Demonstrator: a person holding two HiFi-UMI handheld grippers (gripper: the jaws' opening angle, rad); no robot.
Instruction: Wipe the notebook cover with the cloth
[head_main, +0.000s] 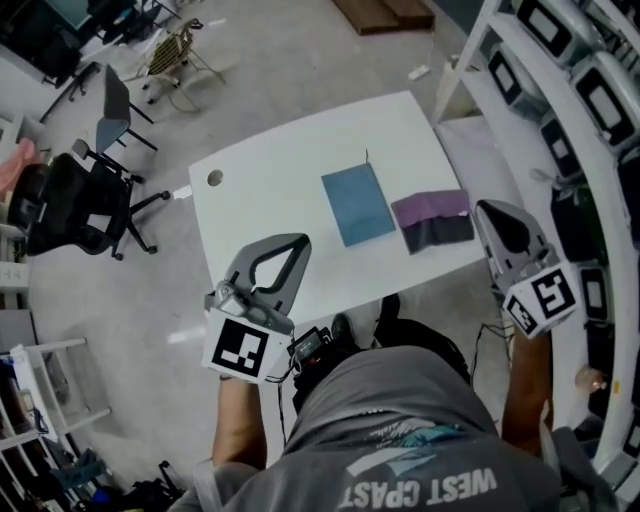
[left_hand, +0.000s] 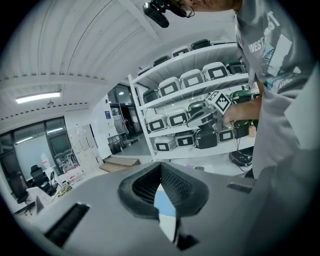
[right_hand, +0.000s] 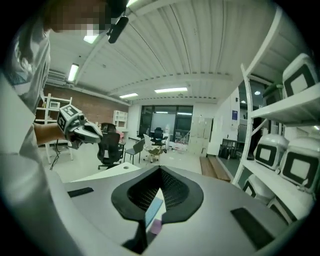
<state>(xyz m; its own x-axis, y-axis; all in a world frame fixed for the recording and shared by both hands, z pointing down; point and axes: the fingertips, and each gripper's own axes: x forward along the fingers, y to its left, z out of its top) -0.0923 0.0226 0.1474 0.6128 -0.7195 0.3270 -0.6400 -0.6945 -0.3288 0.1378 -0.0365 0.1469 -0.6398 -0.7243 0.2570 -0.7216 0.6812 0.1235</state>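
Two hand-held grippers, is that right? How do they stand?

Yes, two. The left hand-held gripper (head_main: 297, 243) hangs over the near edge of the surface (head_main: 270, 190). It is clenched: in the left gripper view its jaws meet at the tips with nothing caught between them.

And the other one?

The right hand-held gripper (head_main: 484, 208) is clenched too, and empty. It hangs just off the right edge of the surface, near the cloth (head_main: 435, 220) but apart from it.

Where is the notebook?

The notebook (head_main: 358, 205) lies flat toward the middle of the surface, blue cover up and a little askew. Neither hand-held gripper touches it.

How does the cloth lie against it?

Just beside the notebook's right edge, close to the right side of the surface. It is purple on the far part and dark on the near part, bunched rather than spread. Whether it overlaps the corner of the cover I cannot tell.

Anything else round about?

A black office chair (head_main: 80, 205) stands on the floor (head_main: 300, 60) well to the left. Shelves (head_main: 560, 90) holding white-cased units (right_hand: 300, 167) run along the right. In the right gripper view a strip of blue and a bit of purple show through the slit under the jaws.
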